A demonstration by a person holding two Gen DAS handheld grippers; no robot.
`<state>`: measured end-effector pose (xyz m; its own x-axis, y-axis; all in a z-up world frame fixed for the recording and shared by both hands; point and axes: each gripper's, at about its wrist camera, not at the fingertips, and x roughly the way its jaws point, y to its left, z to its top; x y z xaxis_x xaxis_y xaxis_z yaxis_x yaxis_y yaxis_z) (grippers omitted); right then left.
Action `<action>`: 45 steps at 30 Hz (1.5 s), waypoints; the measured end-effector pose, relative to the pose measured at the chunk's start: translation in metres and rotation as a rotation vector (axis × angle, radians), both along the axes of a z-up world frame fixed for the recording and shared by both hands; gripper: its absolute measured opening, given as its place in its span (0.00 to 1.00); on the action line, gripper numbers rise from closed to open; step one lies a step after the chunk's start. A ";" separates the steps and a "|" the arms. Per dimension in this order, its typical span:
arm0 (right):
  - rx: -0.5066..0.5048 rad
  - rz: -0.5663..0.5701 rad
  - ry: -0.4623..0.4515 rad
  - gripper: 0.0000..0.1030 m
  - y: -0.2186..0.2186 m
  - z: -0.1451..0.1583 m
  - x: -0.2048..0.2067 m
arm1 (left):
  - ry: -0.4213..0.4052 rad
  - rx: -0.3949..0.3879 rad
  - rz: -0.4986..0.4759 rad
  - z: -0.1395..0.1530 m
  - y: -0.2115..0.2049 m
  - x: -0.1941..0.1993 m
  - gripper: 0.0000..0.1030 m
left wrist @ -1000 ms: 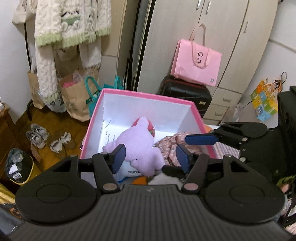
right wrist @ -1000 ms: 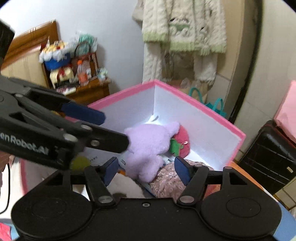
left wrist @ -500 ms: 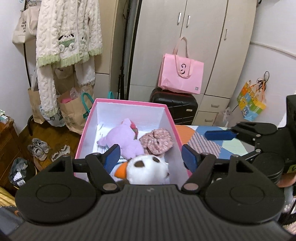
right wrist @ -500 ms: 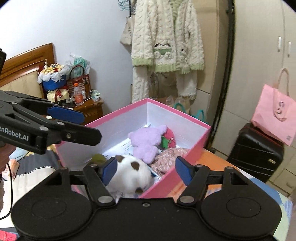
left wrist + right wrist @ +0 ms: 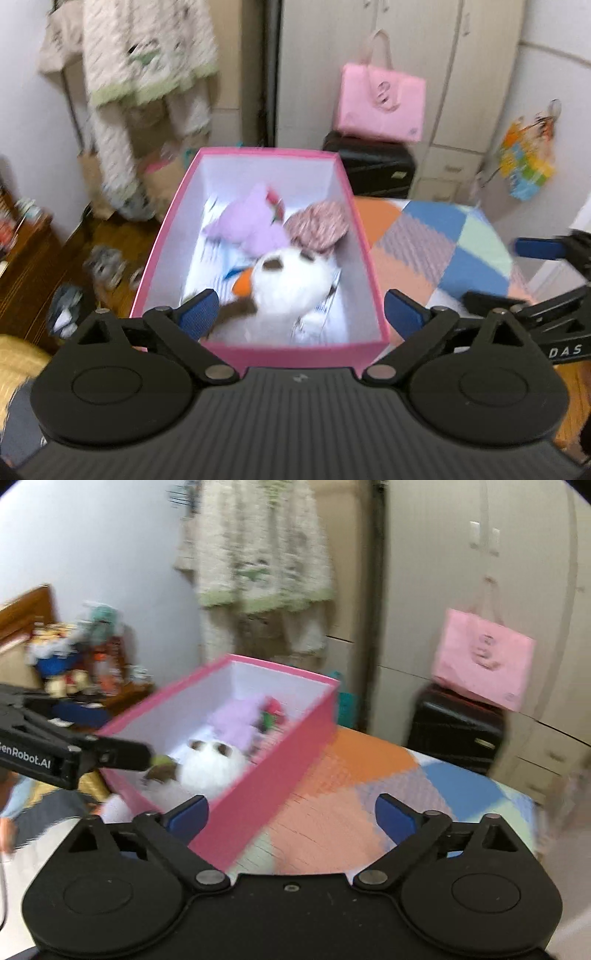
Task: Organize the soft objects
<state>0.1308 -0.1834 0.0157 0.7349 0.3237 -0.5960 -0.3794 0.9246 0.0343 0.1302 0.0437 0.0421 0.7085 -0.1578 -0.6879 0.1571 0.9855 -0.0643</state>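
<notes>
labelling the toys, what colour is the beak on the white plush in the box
Orange. The white plush shows its orange beak best in the left wrist view, inside the pink box.

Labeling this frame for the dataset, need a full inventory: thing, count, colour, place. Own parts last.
box: 1, pink outside, white inside, on the patchwork surface
white plush: 1, white with brown patches and an orange bit, near end of the box
purple plush: 1, lilac, far end of the box
floral fabric item: 1, pink-patterned, in the box beside the purple plush
patchwork surface: 1, orange, blue, green, under the box
pink bag: 1, on the suitcase
suitcase: 1, black, by the wardrobe
knit garment: 1, cream with green trim, hanging
left gripper: 1, black with blue pads, jaws opening, nothing held
right gripper: 1, black with blue pads, jaws opening, nothing held
</notes>
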 end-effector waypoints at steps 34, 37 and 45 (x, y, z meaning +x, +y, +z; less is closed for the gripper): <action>-0.006 -0.385 -0.059 0.97 -0.034 -0.010 -0.129 | -0.177 0.106 -0.009 -0.019 -0.041 -0.096 0.95; -0.013 -0.388 -0.067 0.97 -0.032 -0.009 -0.133 | -0.174 0.093 -0.012 -0.018 -0.041 -0.097 0.95; -0.008 -0.401 -0.075 0.97 -0.031 -0.009 -0.139 | -0.193 0.082 -0.026 -0.017 -0.043 -0.103 0.95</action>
